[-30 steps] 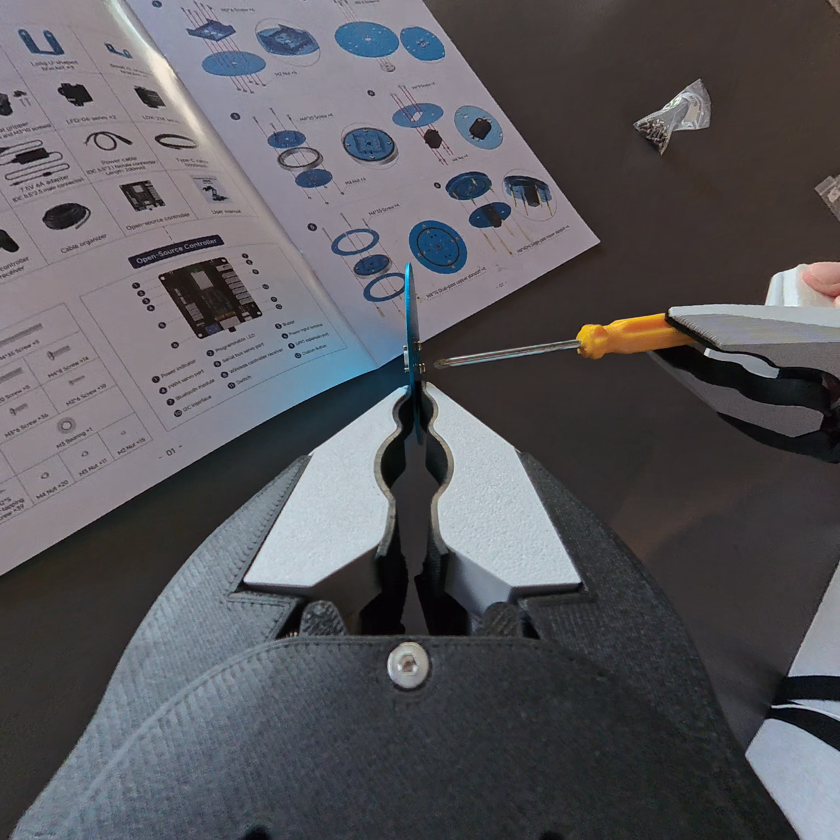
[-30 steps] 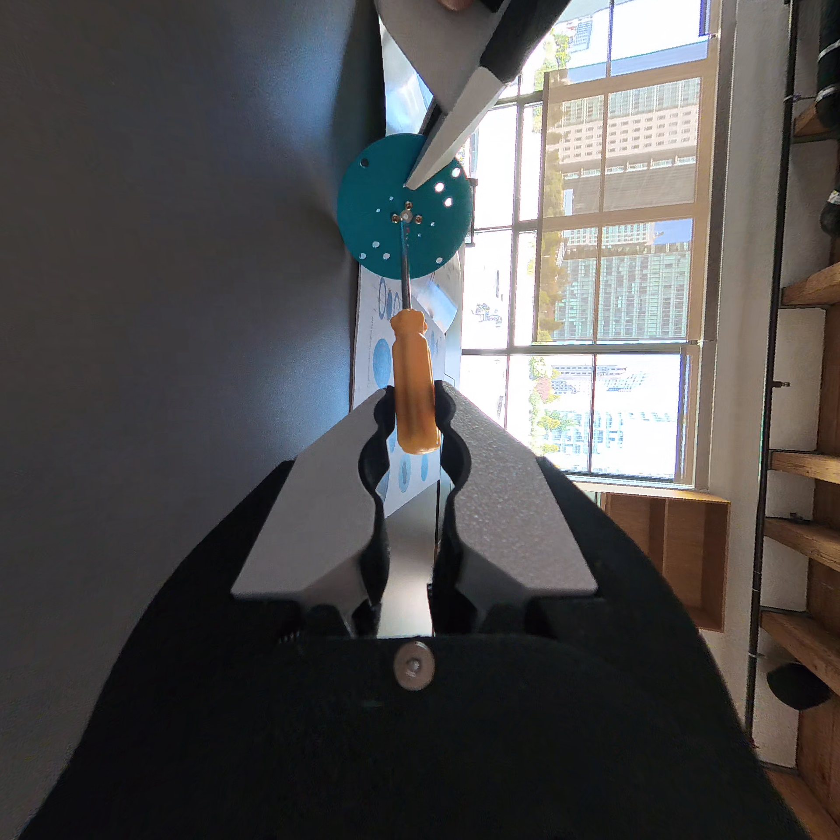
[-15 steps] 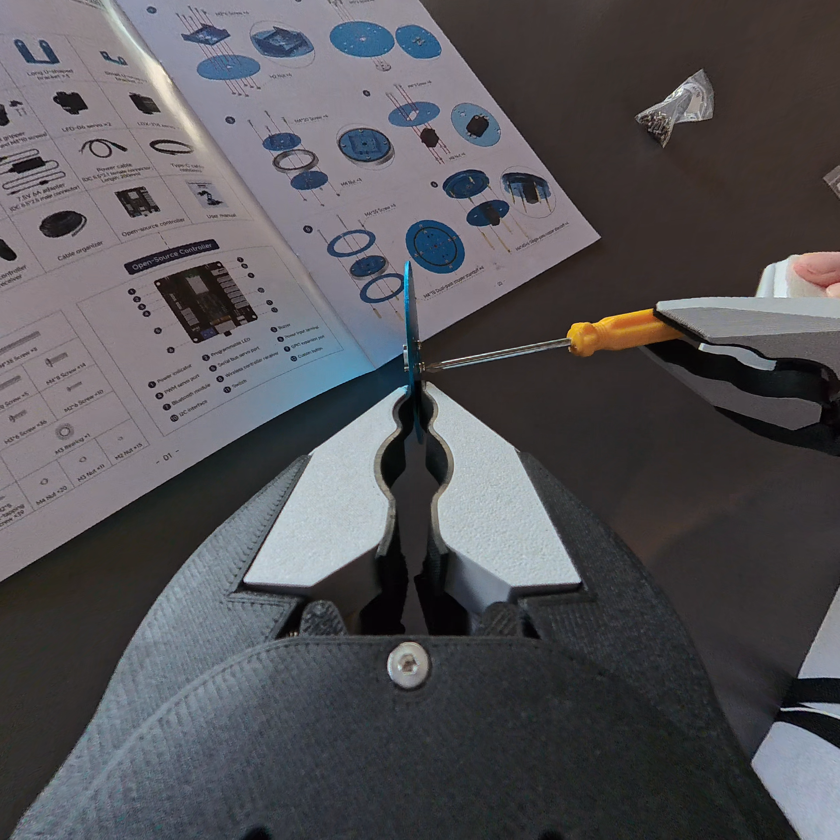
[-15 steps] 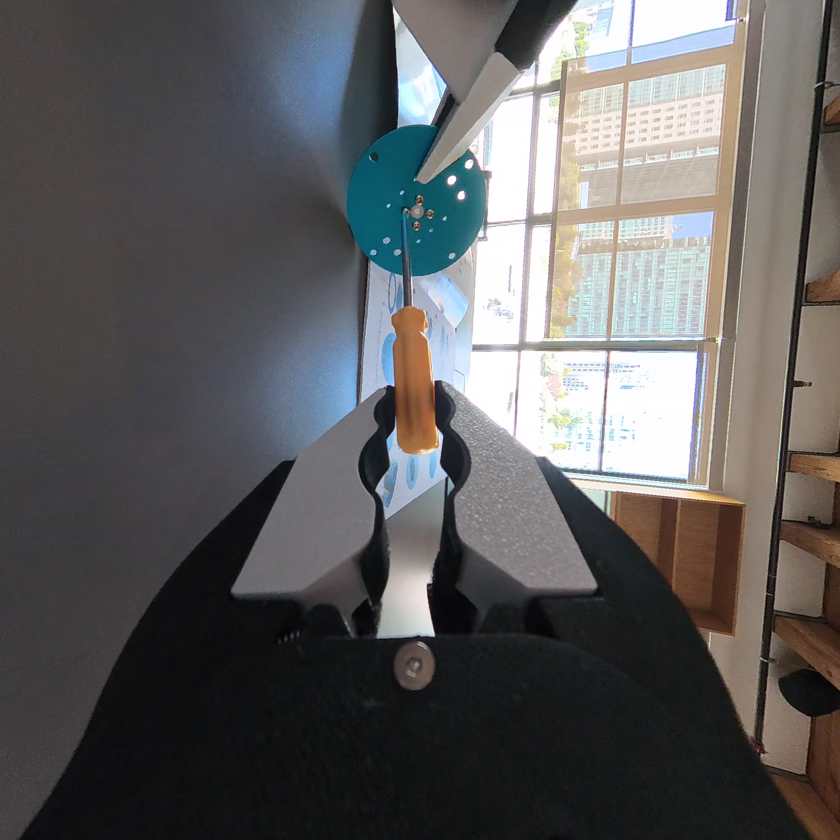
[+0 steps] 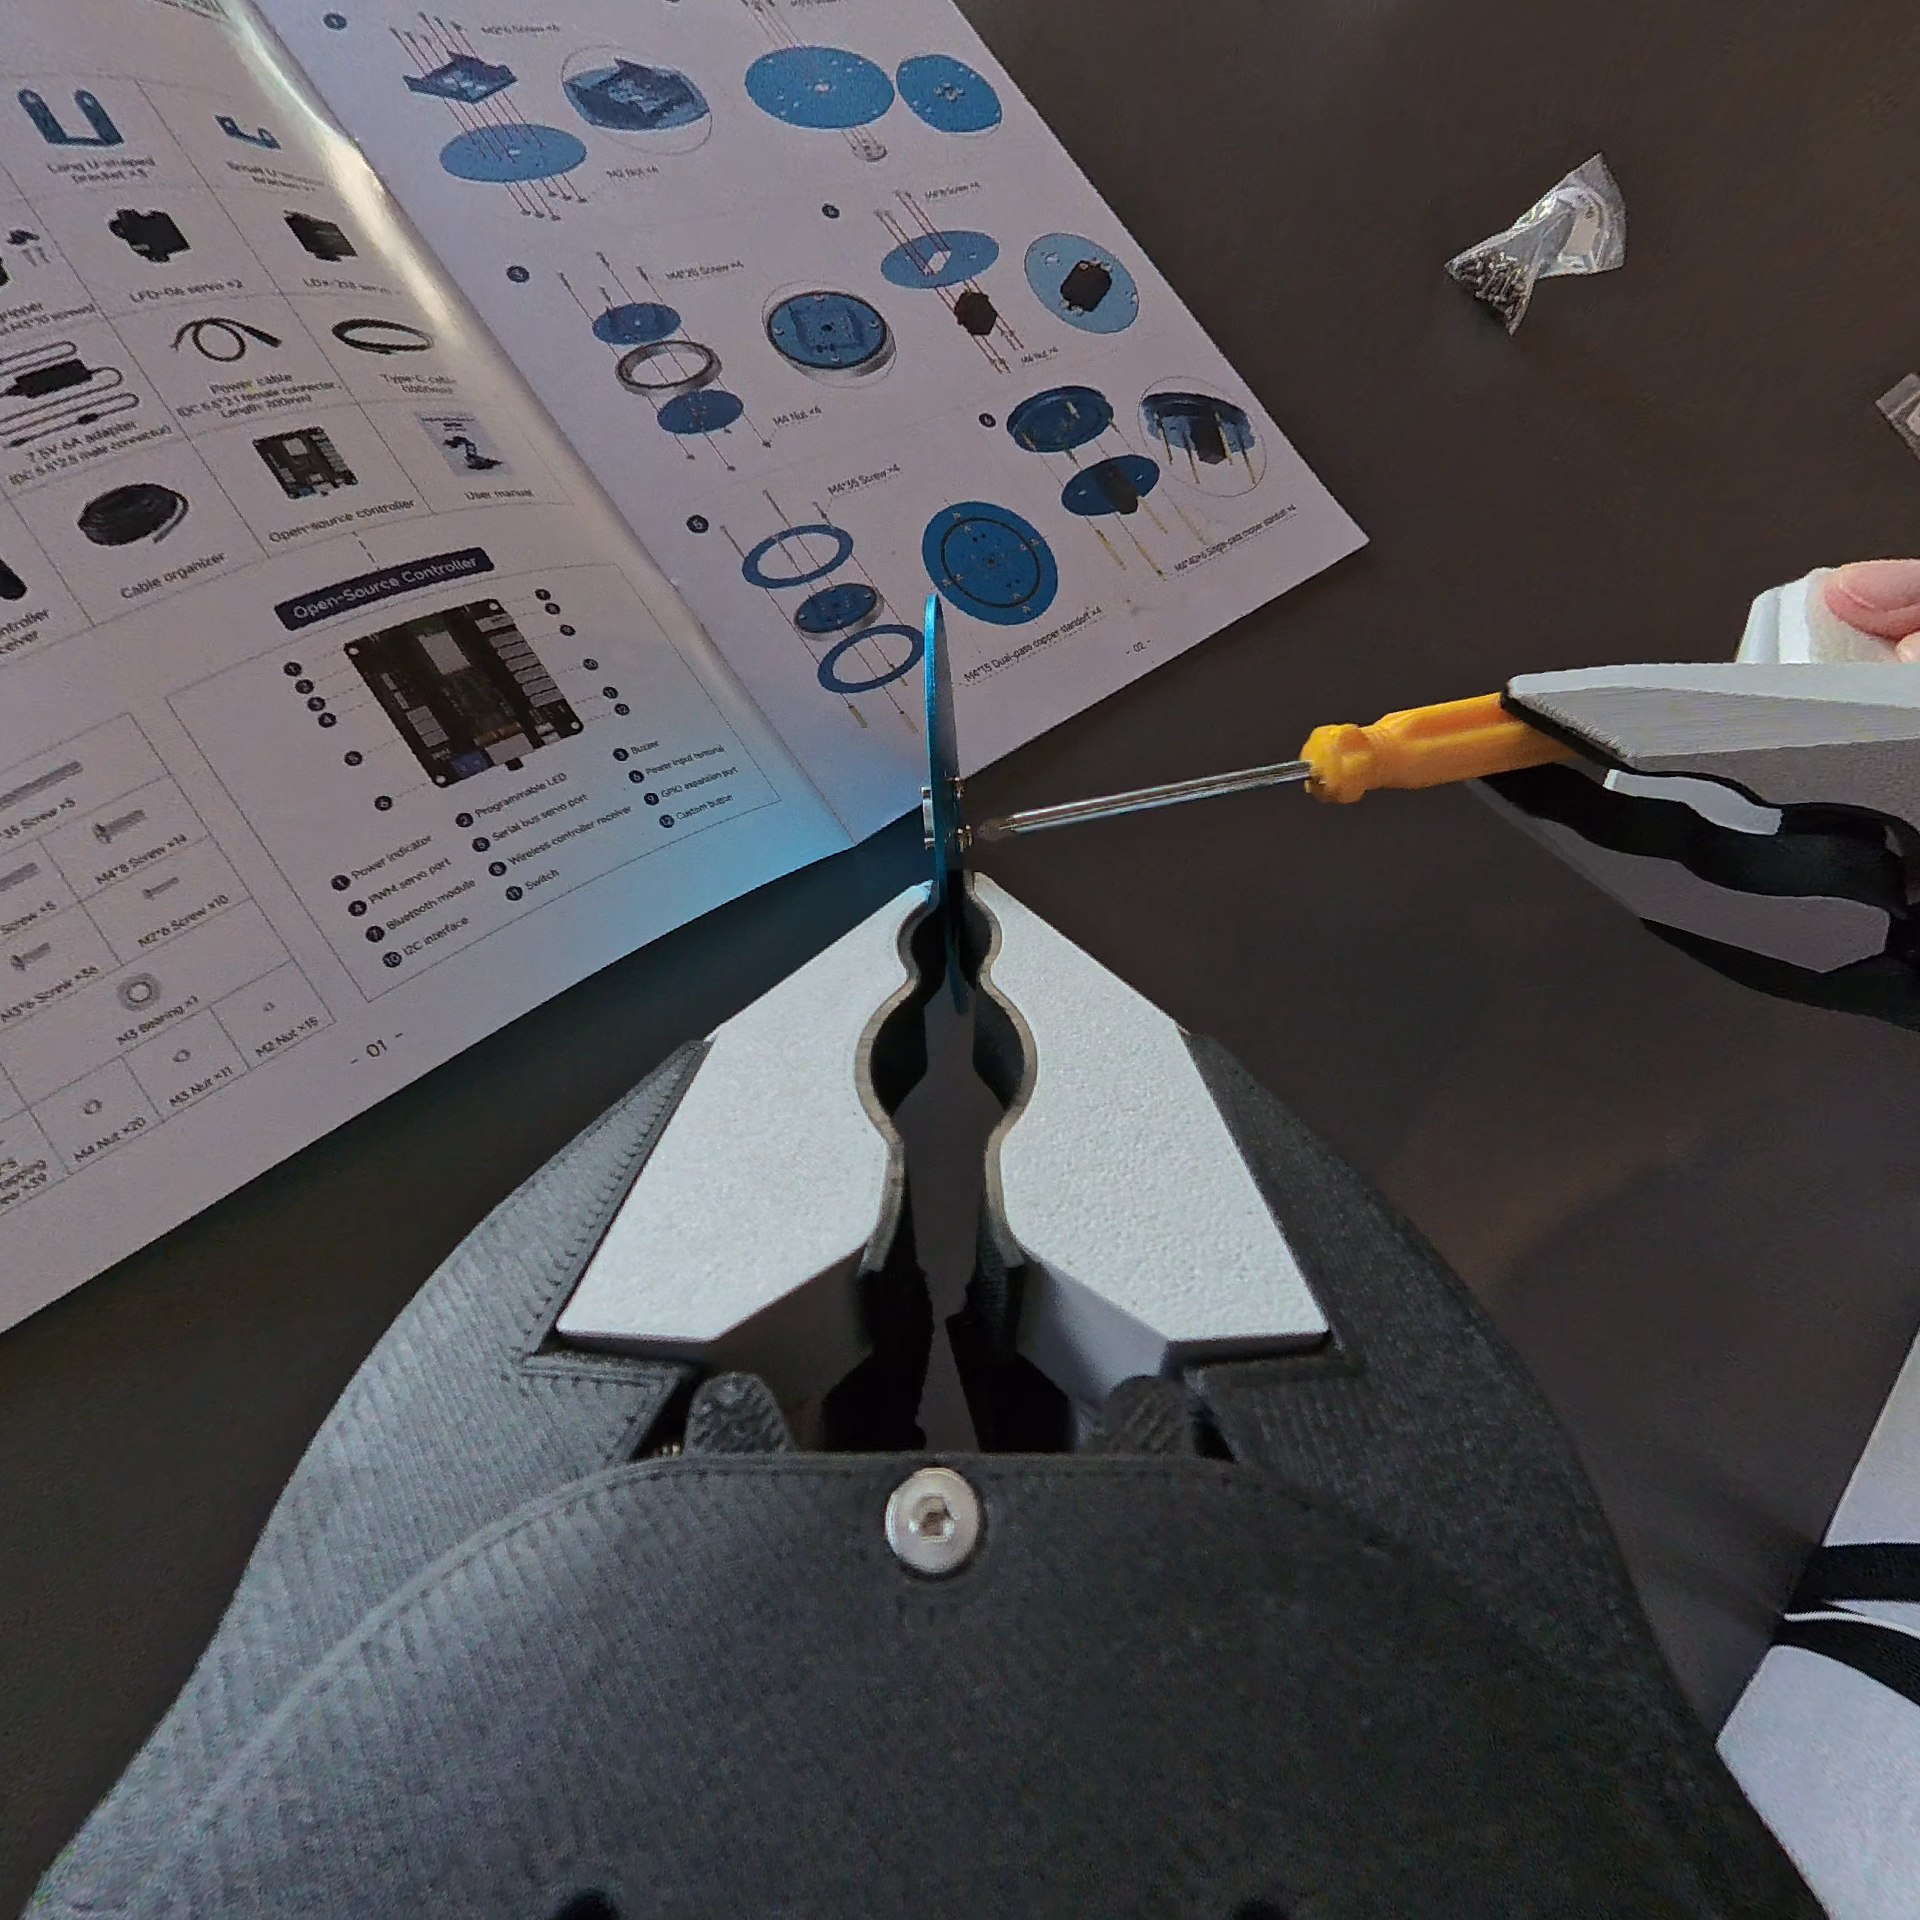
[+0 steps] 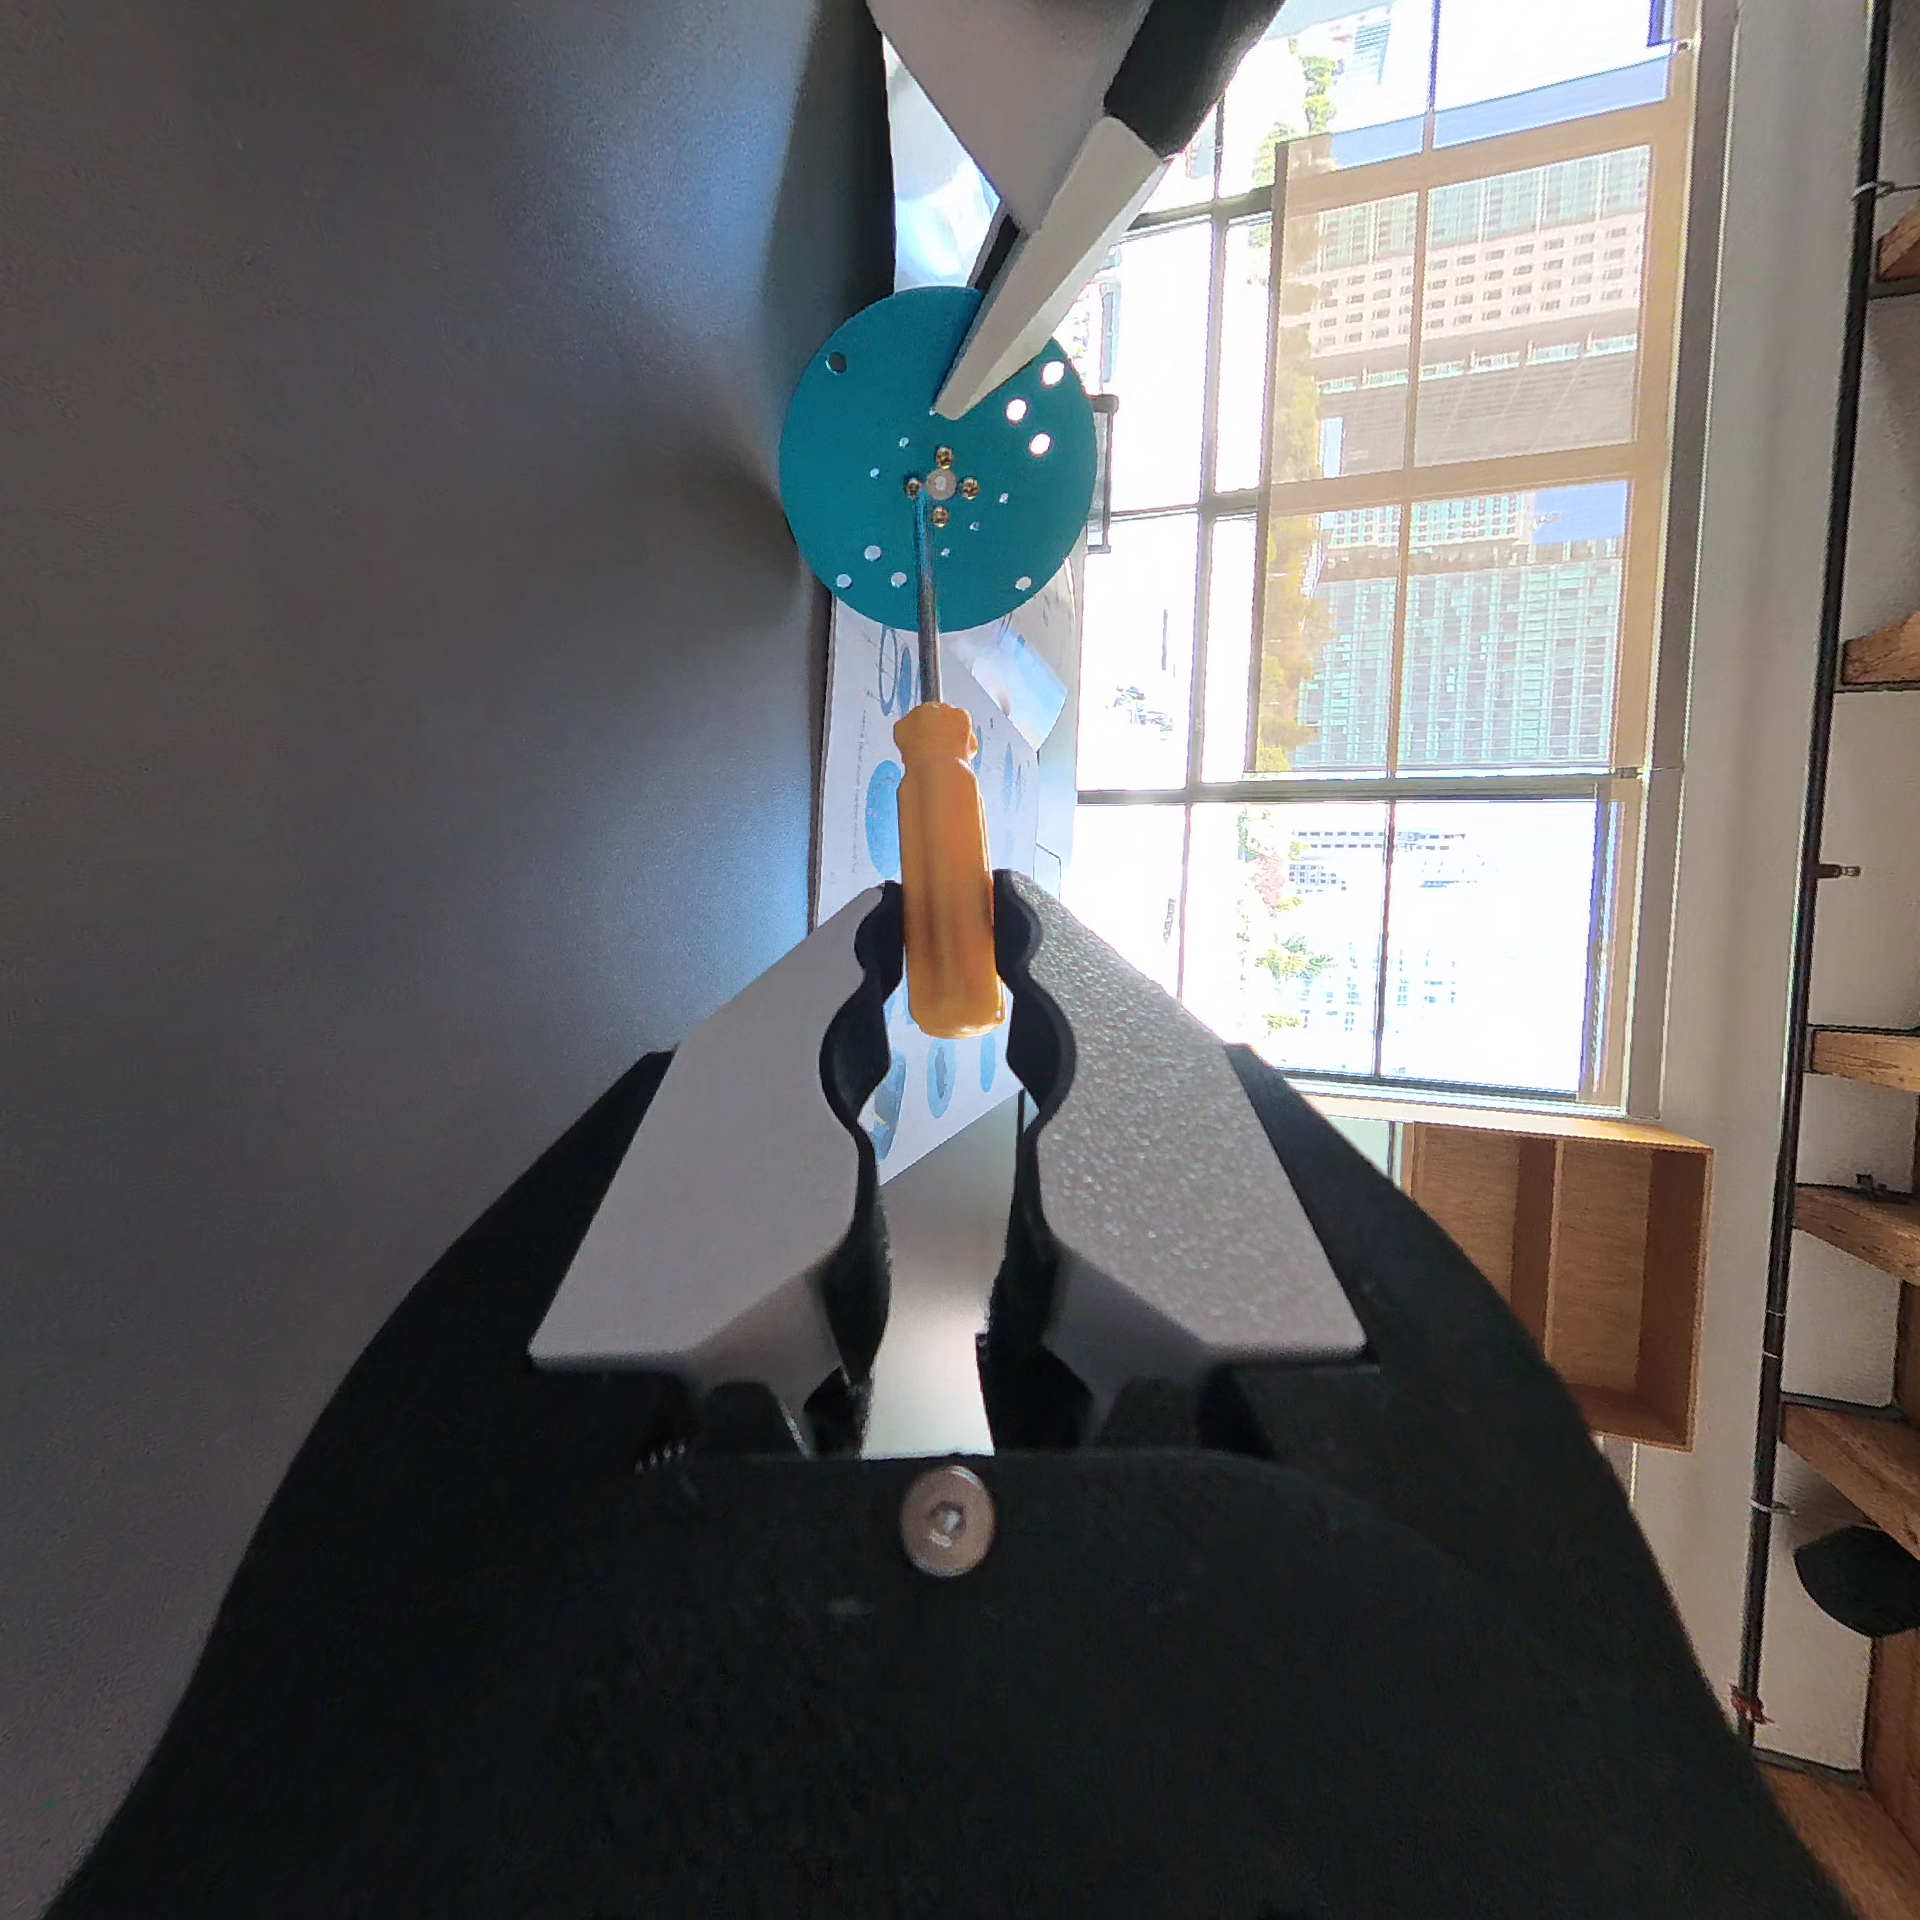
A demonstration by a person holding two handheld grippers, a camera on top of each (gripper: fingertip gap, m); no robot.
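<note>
My left gripper (image 5: 948, 914) is shut on the lower edge of a thin blue round plate (image 5: 940, 748), held upright and edge-on above the dark table. In the right wrist view the plate (image 6: 883, 520) shows face-on, with several small holes and brass screws round its centre. My right gripper (image 6: 948, 914) is shut on the orange handle of a small screwdriver (image 6: 945, 883). Its metal shaft (image 5: 1143, 798) reaches left and its tip rests on a screw near the plate's centre. The right gripper also shows in the left wrist view (image 5: 1704, 769).
An open instruction booklet (image 5: 520, 468) lies on the dark table (image 5: 1455, 1091) behind and left of the plate. A small clear bag of screws (image 5: 1548, 244) lies at the far right. Windows (image 6: 1434, 623) and wooden shelves (image 6: 1870, 1039) show in the right wrist view. My right fingertips sit around 12 cm from my left ones.
The screwdriver tip has moved in and shifted to a screw at the plate's centre. The right gripper has turned slightly. The left gripper and plate have stayed almost still.
</note>
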